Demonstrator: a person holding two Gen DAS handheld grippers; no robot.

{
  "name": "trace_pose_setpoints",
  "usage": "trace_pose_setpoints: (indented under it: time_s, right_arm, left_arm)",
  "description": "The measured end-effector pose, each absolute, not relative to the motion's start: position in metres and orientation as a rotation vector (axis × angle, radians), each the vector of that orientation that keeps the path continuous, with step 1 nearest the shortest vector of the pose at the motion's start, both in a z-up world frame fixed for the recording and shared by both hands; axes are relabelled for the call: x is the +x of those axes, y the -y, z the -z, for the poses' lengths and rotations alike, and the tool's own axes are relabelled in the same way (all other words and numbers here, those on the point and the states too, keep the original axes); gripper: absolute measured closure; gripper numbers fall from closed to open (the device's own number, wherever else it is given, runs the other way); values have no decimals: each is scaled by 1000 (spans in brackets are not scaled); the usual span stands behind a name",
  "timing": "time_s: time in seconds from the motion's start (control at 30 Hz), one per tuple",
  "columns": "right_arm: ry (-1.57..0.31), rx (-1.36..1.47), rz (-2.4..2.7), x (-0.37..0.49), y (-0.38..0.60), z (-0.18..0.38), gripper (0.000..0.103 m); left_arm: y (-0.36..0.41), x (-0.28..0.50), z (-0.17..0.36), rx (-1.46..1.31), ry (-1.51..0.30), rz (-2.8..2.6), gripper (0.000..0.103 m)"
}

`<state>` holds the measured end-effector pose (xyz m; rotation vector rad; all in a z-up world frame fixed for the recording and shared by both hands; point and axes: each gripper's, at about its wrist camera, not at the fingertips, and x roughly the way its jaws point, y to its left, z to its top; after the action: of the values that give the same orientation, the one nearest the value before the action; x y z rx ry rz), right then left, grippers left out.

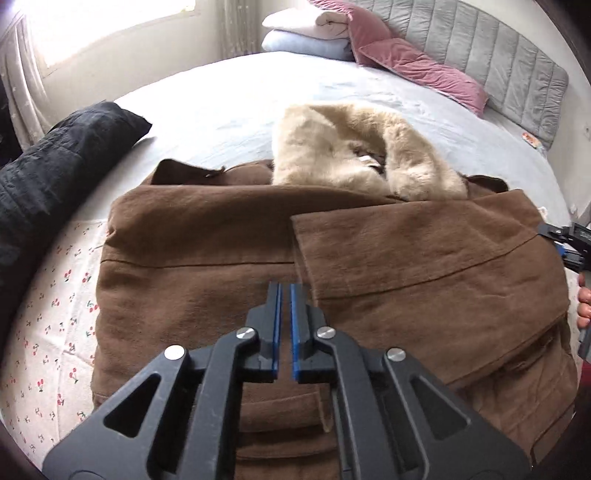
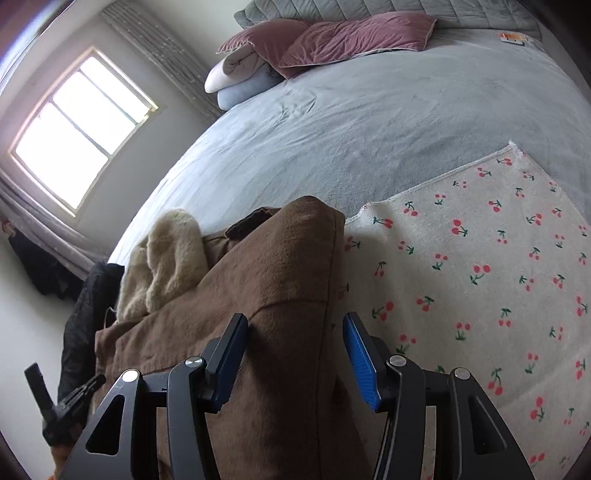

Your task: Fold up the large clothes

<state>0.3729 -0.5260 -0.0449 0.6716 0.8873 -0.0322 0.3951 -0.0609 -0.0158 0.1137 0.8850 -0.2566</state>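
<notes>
The brown coat (image 1: 207, 258) lies spread on the bed (image 1: 229, 110), partly on a cherry-print blanket (image 1: 48, 317), with one panel folded across its front. Above its lower part hangs the left hand-held gripper (image 1: 285, 295), its blue pads nearly together with only a thin gap and no cloth between them. At the coat's right edge the right hand-held gripper (image 2: 295, 325) straddles a raised fold of the brown cloth; the jaws stand apart, the left pad at the fabric, the right pad clear of it. Further off, the coat's cream fur collar (image 1: 354, 151) lies towards the middle of the bed. A black garment (image 1: 55, 166) rests left of it. Pink pillows (image 1: 417, 62) and folded bedding (image 1: 314, 33) sit by the grey headboard (image 1: 498, 55).
</notes>
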Motion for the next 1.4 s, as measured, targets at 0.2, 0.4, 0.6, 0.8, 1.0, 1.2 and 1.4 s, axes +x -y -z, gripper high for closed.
trace_pose_setpoints:
  time_s: [0.2,0.4,0.6,0.8,1.0,1.2,1.4]
  right_arm:
    - [-815,455,141,388,500,34,90]
    - [-869,439,229,373,502,36,66]
    - [-787,231,52,320,451,-9,66]
    - [-979,228,19,319,430,64,68]
    - [-964,178,73,305,406,33,56]
    - [-915,177,-30,231,389,-43,30]
    - [-914,129,-142,142,372,-85,19]
  left_arm:
    - [95,395,25,95,-863,465,81]
    - [106,385,53,145,-899,451,75]
    - [88,347,27,62,-818,542,45]
    - [97,337,69,99,-856,565,42]
    - [102,325,45,152,-950,449,33]
    - [59,264,-7,148,-976,425,20]
    - [-2,193,-46,136,-1031,406,6]
